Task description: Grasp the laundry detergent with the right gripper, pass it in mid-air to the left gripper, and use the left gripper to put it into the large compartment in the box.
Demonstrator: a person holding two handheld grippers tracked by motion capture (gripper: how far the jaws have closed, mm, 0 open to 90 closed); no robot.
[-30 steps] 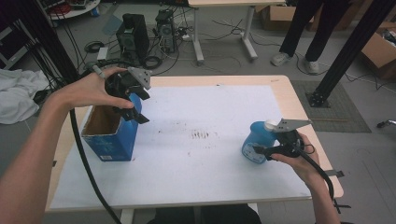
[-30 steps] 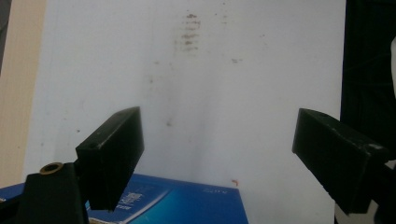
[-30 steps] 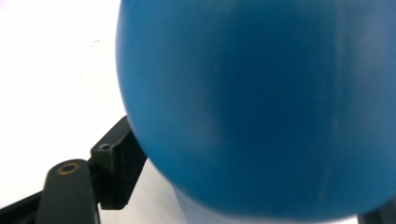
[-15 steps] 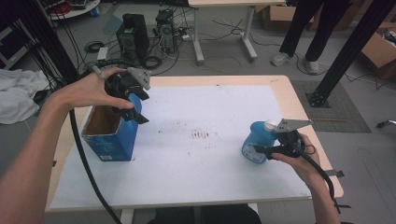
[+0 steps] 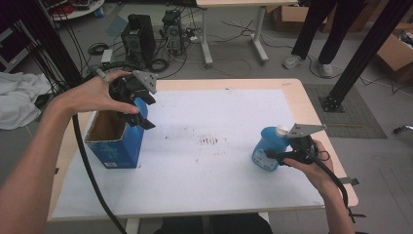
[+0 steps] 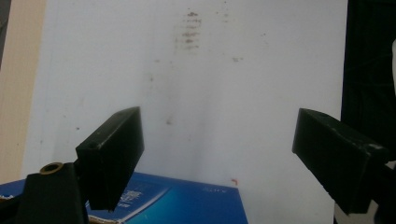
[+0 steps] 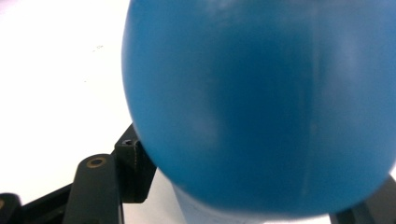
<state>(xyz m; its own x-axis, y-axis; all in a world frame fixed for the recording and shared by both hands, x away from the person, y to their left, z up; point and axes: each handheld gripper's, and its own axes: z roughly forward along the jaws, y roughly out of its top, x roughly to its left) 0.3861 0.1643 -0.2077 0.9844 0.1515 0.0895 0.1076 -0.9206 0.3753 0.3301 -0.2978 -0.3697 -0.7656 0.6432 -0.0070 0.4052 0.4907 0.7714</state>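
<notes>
Two grippers are at work on a table point(image 5: 292, 92) covered with a white sheet point(image 5: 219, 170). On the right side, the right gripper point(image 5: 272, 155) is at a round blue bottle point(image 5: 265, 148) with a white cap point(image 5: 281, 129). Its jaws have just been closing, and the bottle sits between them. In the right gripper view the blue bottle point(image 7: 261, 102) is very close and bulges over both jaws, so I cannot tell if the pads press on it yet. The bottle stands upright on the sheet, near the right edge.

On the left side, the left gripper point(image 5: 141, 109) hangs over the far right corner of an open blue box point(image 5: 119, 146). Its jaws are wide apart with nothing between them. In the left gripper view the blue box point(image 6: 187, 205) lies just below the jaws. Some brown smudges point(image 5: 209, 140) mark the middle of the sheet, between the box and the bottle.
</notes>
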